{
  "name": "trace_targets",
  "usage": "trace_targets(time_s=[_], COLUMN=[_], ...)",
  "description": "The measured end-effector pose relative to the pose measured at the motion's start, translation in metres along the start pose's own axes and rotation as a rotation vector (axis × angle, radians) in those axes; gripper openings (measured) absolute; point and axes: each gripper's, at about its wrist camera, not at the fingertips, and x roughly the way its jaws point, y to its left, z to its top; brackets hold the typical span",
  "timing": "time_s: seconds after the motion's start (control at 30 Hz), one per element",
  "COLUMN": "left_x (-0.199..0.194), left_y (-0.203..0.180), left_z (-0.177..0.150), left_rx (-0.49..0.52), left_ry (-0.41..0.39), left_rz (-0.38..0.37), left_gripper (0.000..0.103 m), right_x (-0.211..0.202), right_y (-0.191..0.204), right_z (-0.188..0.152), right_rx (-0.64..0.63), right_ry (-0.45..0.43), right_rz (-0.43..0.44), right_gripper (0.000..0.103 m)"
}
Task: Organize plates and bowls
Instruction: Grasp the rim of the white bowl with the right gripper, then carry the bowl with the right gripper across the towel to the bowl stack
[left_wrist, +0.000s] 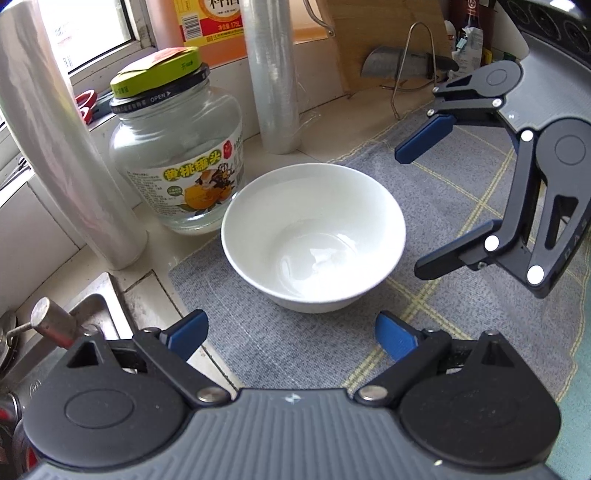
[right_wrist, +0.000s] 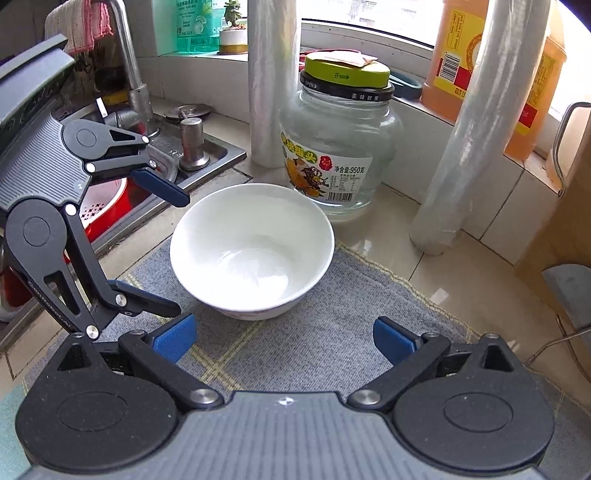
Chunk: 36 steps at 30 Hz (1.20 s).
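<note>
I take the white bowl (left_wrist: 313, 236) as my landmark; it stands upright and empty on the grey checked mat (left_wrist: 461, 206), close to the mat's edge nearest the sink. No plate shows in either view.

Going left to right in my left view: the sink's rim (left_wrist: 92, 306) lies left of the bowl, a roll of cling film (left_wrist: 66, 147) stands behind and left of it, and the glass jar (left_wrist: 177, 158) sits just beside the bowl's back-left rim, whether touching I cannot tell. A second roll (left_wrist: 273, 81) stands behind the bowl.

My left gripper (left_wrist: 291, 334) hovers just short of the bowl's near side, jaws spread wide and empty. My right gripper (left_wrist: 421, 210) comes in from the right of the bowl, also wide and empty, its blue pads (left_wrist: 424, 138) clear of the rim.

I judge this the approach to the first pick: nothing is gripped yet. Next, one gripper has to come down so a finger goes inside the rim and the other outside, then close on the wall. I would favour the side away from the jar, so I do not knock it.
</note>
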Motion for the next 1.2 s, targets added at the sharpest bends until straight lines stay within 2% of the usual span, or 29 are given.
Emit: trace_targets(time_s=[0.2,0.37,0.73,0.9,1.03,1.2], left_x=[0.009,0.012,0.015,0.013,0.01,0.009], left_y=[-0.002,-0.007,-0.006,-0.007,-0.008,-0.009], left_z=[0.009,0.014,0.012,0.012,0.014,0.015], left_rx=[0.011,0.052,0.071,0.084,0.094,0.115], left_ry=[-0.02,-0.03,-0.035,-0.037,-0.034,-0.031], left_rz=[-0.01,-0.022,-0.036,-0.032,-0.026,-0.035], left_gripper=[0.096,0.095,0.094,0.094,0.093,0.09], right_x=[0.003,0.013,0.034,0.038,0.041,0.041], right_y=[-0.01,-0.012,-0.02,-0.02,-0.018,-0.017], right_z=[0.013,0.027,0.038,0.041,0.043,0.043], right_rx=[0.048,0.079,0.147,0.154,0.153,0.156], right_ry=[-0.025,-0.034,-0.01,-0.006,0.004,0.008], right_rz=[0.068,0.098,0.087,0.088,0.087,0.084], right_gripper=[0.099,0.091,0.078,0.077,0.07,0.069])
